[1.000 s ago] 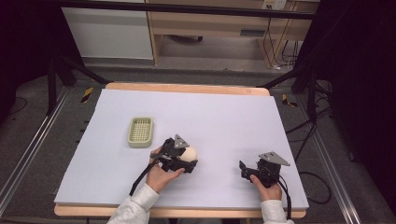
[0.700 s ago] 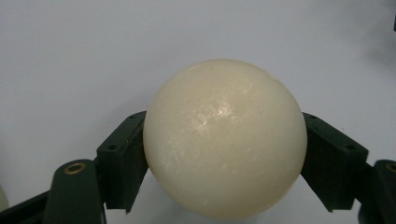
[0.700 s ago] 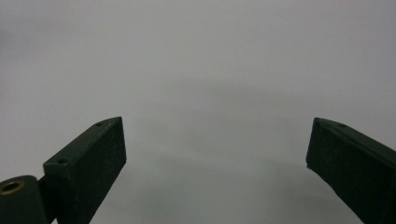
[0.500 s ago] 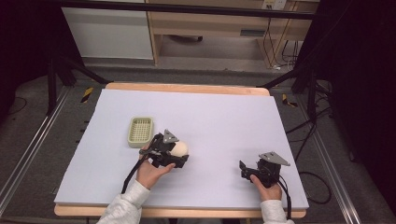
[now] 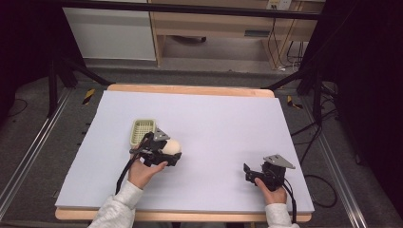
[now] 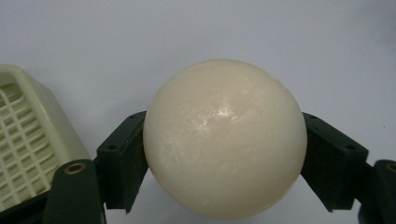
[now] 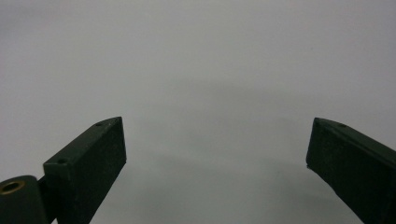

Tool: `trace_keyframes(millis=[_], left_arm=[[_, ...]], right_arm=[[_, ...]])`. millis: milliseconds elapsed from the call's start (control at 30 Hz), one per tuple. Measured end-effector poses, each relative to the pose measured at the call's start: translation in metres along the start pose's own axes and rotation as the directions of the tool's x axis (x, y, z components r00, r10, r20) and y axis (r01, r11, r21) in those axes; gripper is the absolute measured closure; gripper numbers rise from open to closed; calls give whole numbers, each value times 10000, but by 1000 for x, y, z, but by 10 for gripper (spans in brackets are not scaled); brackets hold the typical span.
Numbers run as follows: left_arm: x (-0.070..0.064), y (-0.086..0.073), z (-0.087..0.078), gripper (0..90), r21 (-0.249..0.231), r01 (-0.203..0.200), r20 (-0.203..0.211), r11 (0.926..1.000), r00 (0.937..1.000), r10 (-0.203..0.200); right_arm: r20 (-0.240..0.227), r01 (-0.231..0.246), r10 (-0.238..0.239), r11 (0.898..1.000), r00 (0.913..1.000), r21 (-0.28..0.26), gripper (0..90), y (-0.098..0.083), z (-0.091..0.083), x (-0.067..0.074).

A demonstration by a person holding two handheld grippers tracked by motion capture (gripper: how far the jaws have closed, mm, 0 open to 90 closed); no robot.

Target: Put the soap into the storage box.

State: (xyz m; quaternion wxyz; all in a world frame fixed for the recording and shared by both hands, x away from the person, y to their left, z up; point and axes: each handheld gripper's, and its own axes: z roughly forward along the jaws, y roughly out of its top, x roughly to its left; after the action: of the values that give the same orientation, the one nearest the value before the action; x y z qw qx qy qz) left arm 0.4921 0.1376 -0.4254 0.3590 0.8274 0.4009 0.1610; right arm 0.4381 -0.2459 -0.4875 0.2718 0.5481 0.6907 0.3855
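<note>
Gripping the smooth cream ball (image 6: pixel 225 139) in our left gripper (image 5: pixel 167 153), basket (image 5: pixel 141 131) at ten o'clock — it could squirt free; right gripper (image 5: pixel 251 172) gapes empty.

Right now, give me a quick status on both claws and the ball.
Left claw shut on cream ball, beside the slotted basket. Right claw open, empty, low over white table. Nothing between ball and basket.

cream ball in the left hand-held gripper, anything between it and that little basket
Nothing visible stands between them. The cream ball sits clamped in the left hand-held gripper, and the pale green slotted basket lies right beside it on the white table cover, with bare cover in the narrow gap. The basket looks empty.
</note>
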Motion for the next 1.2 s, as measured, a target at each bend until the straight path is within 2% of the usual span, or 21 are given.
trace_keyframes(millis=[267,667,1100,1200], left_arm=[[17,0,-7,239,-60,261,-304,9996,9992,-263],[32,3,-12,238,-72,470,-603,9989,9971,-473],[51,8,-15,238,-242,929,-982,9954,9906,-949],[55,9,-15,238,-171,938,-1039,9954,9900,-951]], right_arm=[[12,26,-26,10000,10000,-15,53,0,0,0],[11,38,-38,10000,10000,-13,53,0,0,0],[7,27,-27,10000,10000,1,53,0,0,0],[17,48,-48,10000,10000,-3,53,0,0,0]])
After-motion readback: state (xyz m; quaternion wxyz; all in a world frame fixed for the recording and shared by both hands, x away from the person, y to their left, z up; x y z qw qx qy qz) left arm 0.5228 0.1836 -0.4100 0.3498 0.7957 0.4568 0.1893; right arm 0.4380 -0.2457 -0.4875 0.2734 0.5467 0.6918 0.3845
